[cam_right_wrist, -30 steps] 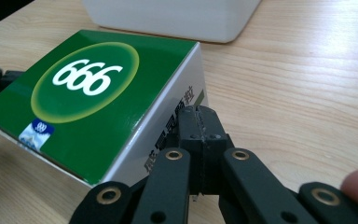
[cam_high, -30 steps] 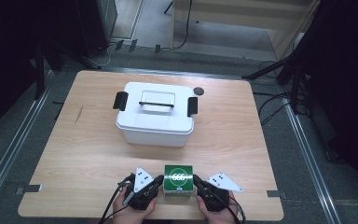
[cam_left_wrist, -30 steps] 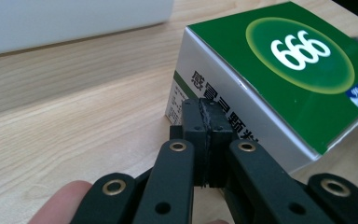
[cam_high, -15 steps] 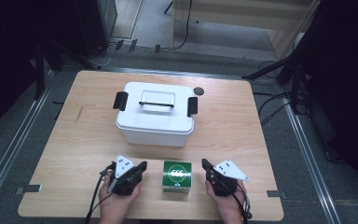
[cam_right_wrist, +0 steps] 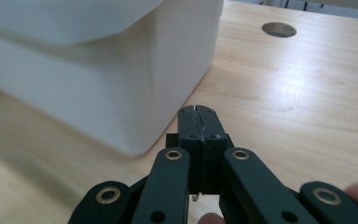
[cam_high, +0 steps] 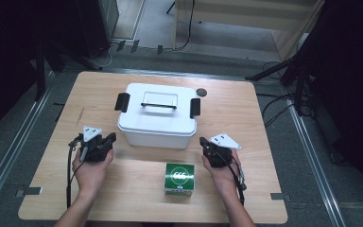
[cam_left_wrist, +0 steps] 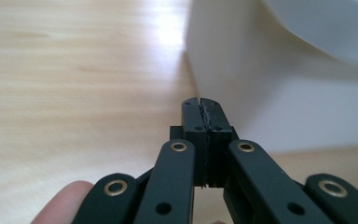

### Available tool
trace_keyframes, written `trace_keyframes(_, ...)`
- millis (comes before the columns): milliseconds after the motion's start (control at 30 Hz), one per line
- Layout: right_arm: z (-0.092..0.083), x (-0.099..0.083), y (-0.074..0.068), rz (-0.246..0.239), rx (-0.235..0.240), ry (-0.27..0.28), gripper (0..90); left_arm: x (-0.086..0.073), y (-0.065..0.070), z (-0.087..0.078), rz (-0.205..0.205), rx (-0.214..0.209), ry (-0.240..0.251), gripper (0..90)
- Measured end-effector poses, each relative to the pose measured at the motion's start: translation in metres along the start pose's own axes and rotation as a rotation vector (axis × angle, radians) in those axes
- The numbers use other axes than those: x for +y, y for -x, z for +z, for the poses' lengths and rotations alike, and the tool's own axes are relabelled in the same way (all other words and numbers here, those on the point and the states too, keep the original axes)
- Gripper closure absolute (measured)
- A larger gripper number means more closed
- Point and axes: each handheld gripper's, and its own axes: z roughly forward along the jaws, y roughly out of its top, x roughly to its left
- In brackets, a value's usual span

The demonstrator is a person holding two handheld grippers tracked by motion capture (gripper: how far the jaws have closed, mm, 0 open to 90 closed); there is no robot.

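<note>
High view: fixed above the near edge, looking forward and down over the whole surface (cam_high: 246,109). Left gripper view: low, close, facing the white box (cam_left_wrist: 279,84) along closed jaws. Right gripper view: likewise low, close against the same box's other end. Shared: box and surface.

The white lidded box (cam_high: 157,115) stands across the middle of the table (cam_high: 246,113) and blocks the straight way between the two sides. Bare wood lies open to its left and right, and behind it near a round hole (cam_high: 201,91). The green carton (cam_high: 179,178) sits near the front edge, with open strips on both flanks. The gap between carton and box looks passable, though narrow.
</note>
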Motion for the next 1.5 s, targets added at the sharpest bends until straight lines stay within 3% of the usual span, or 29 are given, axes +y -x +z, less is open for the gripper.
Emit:
trace_keyframes(100,0.011,0.005,0.002,0.006,-0.035,0.009,90.0,0.010,-0.002,0.011,-0.003,0.000,0.010,90.0)
trace_keyframes(300,0.024,0.013,0.003,0.042,0.016,0.039,90.0,0.021,-0.005,0.027,-0.020,-0.038,-0.013,90.0)
trace_keyframes(367,0.025,0.015,0.002,0.029,0.029,0.036,90.0,0.023,-0.002,0.030,0.011,-0.073,-0.023,90.0)
trace_keyframes(467,0.026,0.019,0.002,0.038,0.055,0.049,90.0,0.023,0.003,0.033,0.051,-0.069,-0.029,90.0)
trace_keyframes(567,0.025,0.020,0.001,0.044,0.095,0.056,90.0,0.022,0.007,0.033,0.074,-0.059,-0.031,90.0)
trace_keyframes(667,0.025,0.019,-0.002,0.034,0.065,0.053,90.0,0.019,0.010,0.030,0.084,-0.058,-0.034,90.0)
trace_keyframes(767,0.025,0.016,-0.001,0.052,0.065,0.049,90.0,0.017,0.012,0.027,0.079,-0.062,-0.032,90.0)
trace_keyframes(900,0.021,0.012,-0.001,0.023,0.077,0.046,90.0,0.011,0.014,0.019,0.073,-0.051,-0.028,90.0)
trace_keyframes(1000,0.015,0.011,0.001,-0.027,0.038,0.050,79.9,0.006,0.010,0.009,0.054,-0.031,-0.009,89.0)
trace_keyframes(1100,0.008,0.010,0.008,-0.063,-0.001,0.037,66.2,-0.002,0.002,-0.003,0.043,-0.019,-0.013,80.5)
trace_keyframes(1167,0.001,0.008,0.015,-0.065,-0.014,0.036,56.1,-0.009,-0.003,-0.012,0.050,0.021,-0.008,73.8)
trace_keyframes(1233,-0.006,0.006,0.023,-0.052,-0.069,-0.014,42.6,-0.013,-0.006,-0.018,0.043,0.033,-0.002,72.4)
trace_keyframes(1267,-0.009,0.004,0.027,-0.041,-0.090,-0.036,38.0,-0.020,-0.015,-0.029,0.012,0.040,0.009,70.7)
trace_keyframes(1367,-0.020,-0.001,0.039,0.003,-0.088,-0.060,22.5,-0.031,-0.025,-0.043,-0.017,0.059,0.016,62.3)
trace_keyframes(1400,-0.023,-0.003,0.041,0.008,-0.098,-0.067,16.1,-0.034,-0.028,-0.047,-0.022,0.073,0.015,57.7)
trace_keyframes(1500,-0.032,-0.006,0.047,0.016,-0.101,-0.066,8.1,-0.044,-0.035,-0.055,-0.020,0.098,-0.025,38.6)
